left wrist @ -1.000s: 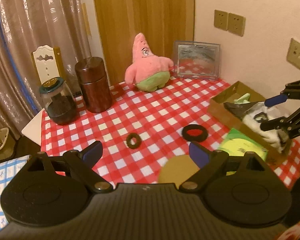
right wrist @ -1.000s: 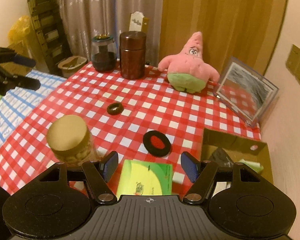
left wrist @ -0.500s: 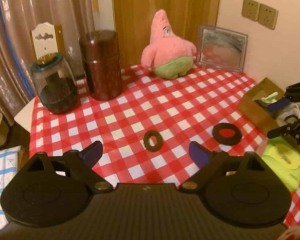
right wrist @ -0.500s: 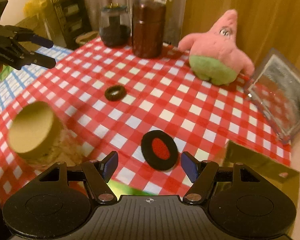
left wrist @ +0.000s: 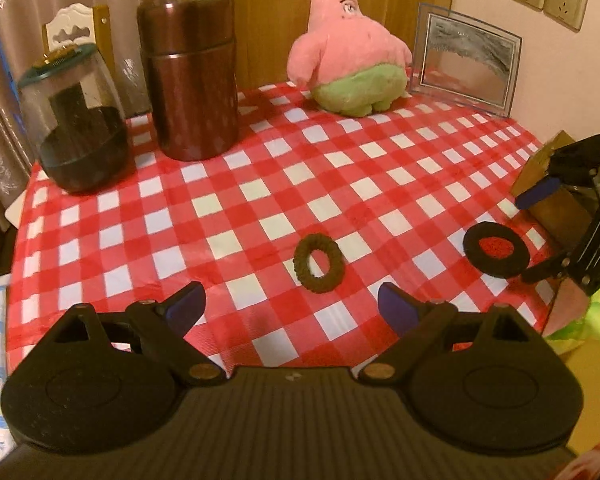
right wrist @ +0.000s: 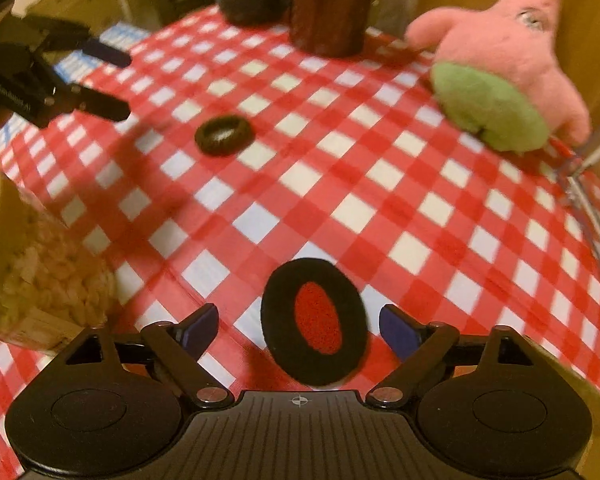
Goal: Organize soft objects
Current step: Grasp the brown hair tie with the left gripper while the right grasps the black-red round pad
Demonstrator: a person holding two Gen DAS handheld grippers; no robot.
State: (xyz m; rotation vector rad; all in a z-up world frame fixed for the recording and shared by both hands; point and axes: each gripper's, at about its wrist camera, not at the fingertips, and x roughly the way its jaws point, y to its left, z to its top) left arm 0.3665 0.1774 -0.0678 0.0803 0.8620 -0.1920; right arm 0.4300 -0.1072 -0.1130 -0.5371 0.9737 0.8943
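Both hand-held grippers lowered | right hand-held gripper (right wrist: 296,326) jaws just widened, astride black-red pad (right wrist: 314,322)

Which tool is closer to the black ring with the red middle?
Right. The right tool hangs over the black ring, which lies between its open fingers. The left tool is off to the side, by the brown ring.

on the table (left wrist: 228,216), two jars (left wrist: 192,76) stand upper left, the plush (left wrist: 348,60) top centre, a frame (left wrist: 466,60) to its right. the ring (left wrist: 318,263) lies lower centre, the pad (left wrist: 496,250) to its right, a box (left wrist: 540,184) at the right edge.
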